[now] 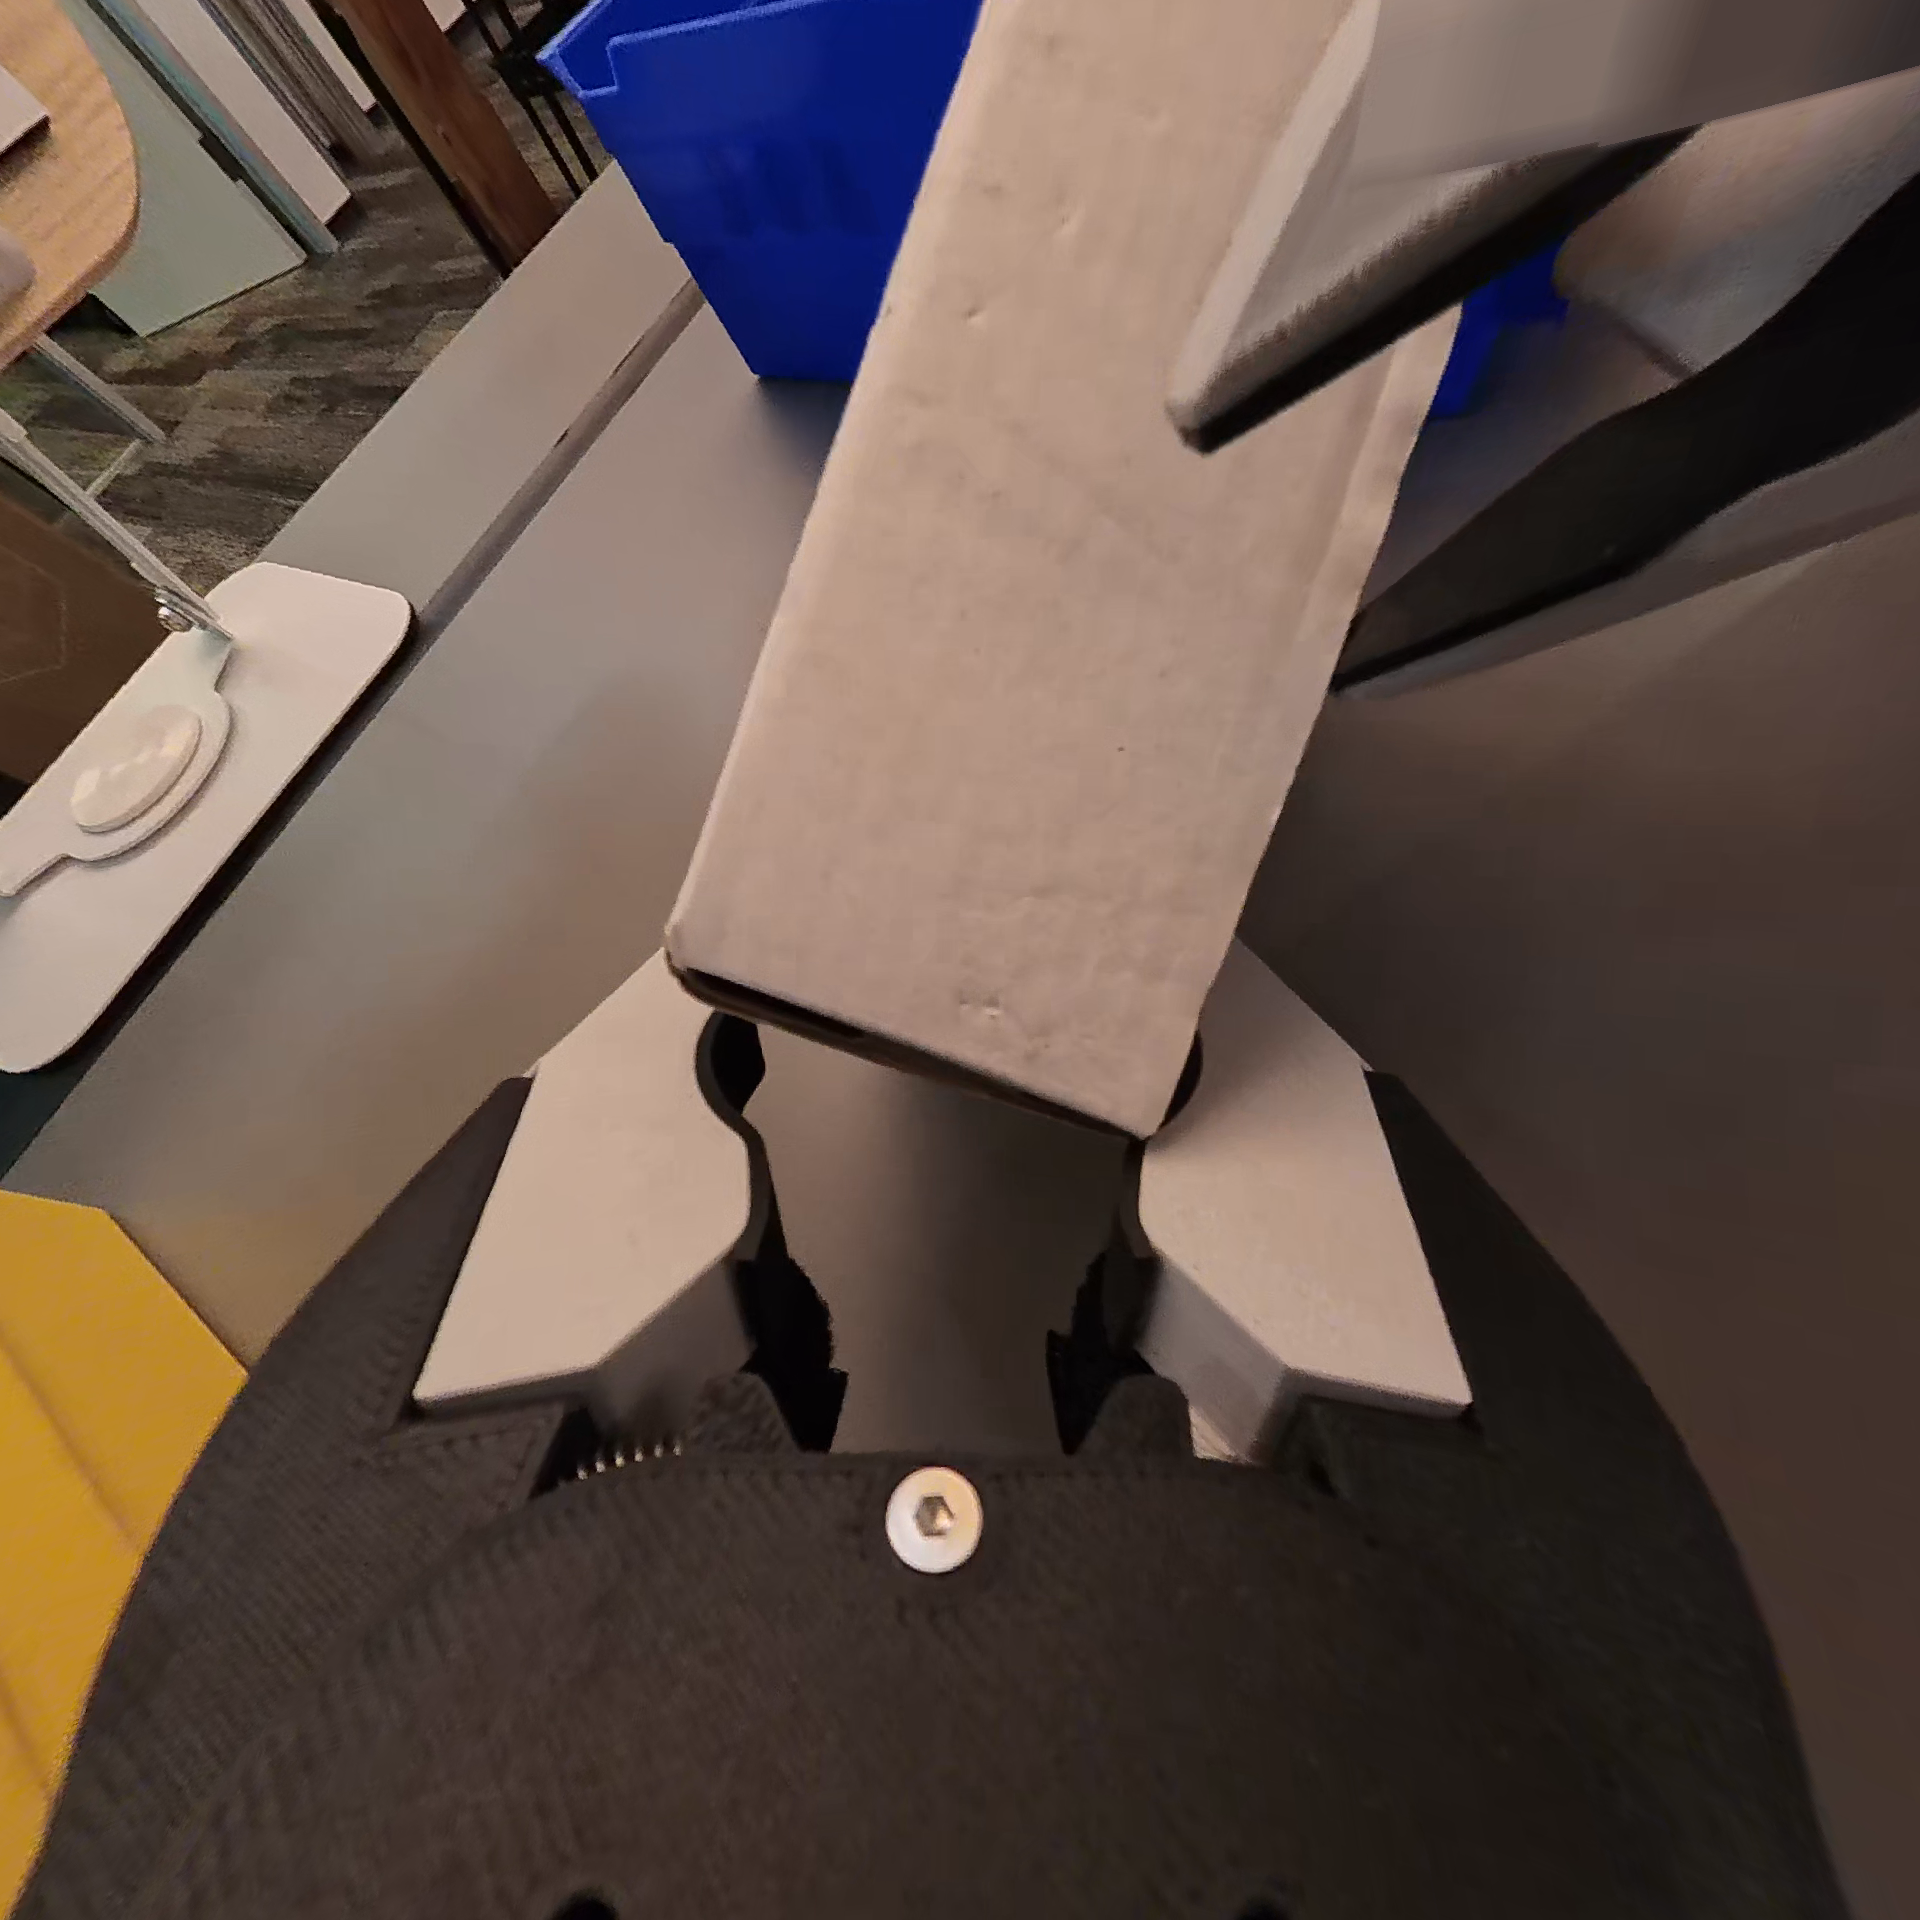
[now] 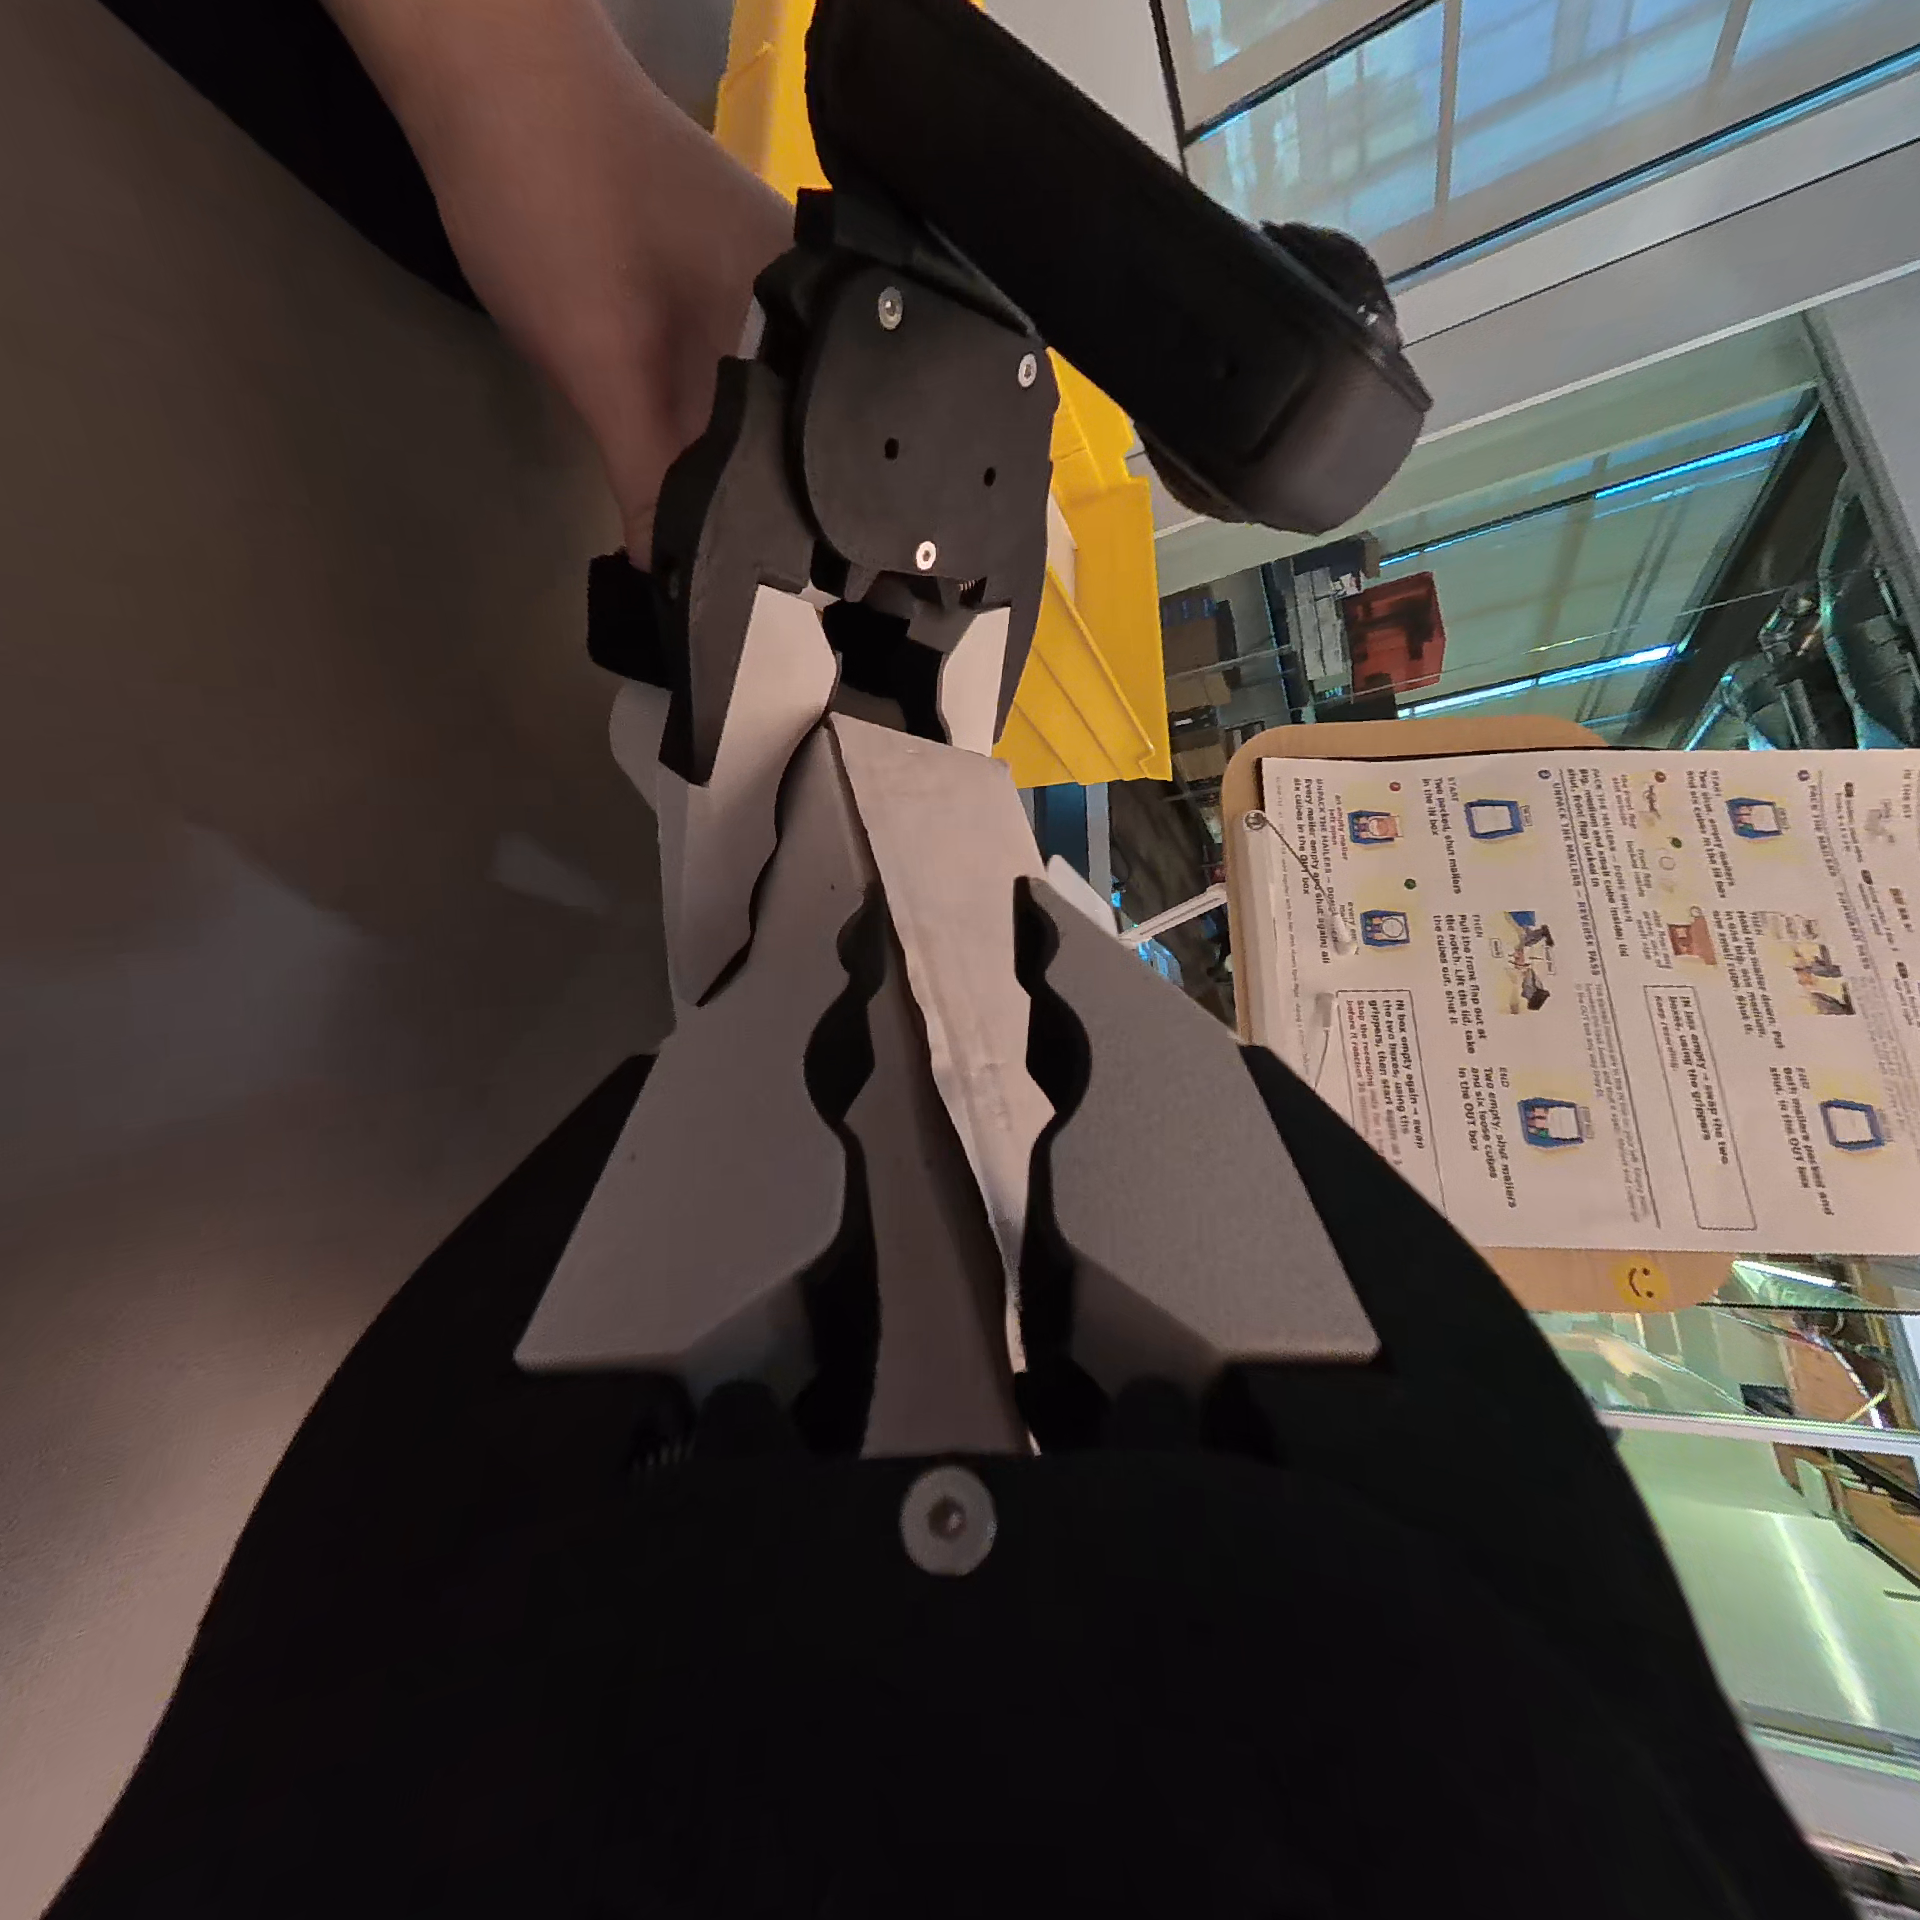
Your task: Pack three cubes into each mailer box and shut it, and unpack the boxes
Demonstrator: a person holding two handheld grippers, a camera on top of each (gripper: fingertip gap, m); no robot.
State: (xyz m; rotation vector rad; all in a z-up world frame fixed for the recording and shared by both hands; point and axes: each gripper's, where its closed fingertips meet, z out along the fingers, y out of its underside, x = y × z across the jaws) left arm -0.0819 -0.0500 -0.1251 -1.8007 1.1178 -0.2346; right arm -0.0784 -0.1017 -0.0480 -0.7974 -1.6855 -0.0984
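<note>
A white mailer box is held in the air between both grippers, above the grey table. My left gripper is shut on the box's near end, and the box hides its fingertips. My right gripper clamps the box's far end from the upper right. In the right wrist view the box runs edge-on between my right gripper's fingers. My left gripper, held by a hand, grips its far end. The box looks closed. No cubes are visible.
A blue bin stands at the back of the table behind the box. A yellow bin is at the near left and shows behind the left gripper. A white stand base sits at the table's left edge. An instruction sheet hangs at right. About 9 cm separates my left fingertips from my right.
</note>
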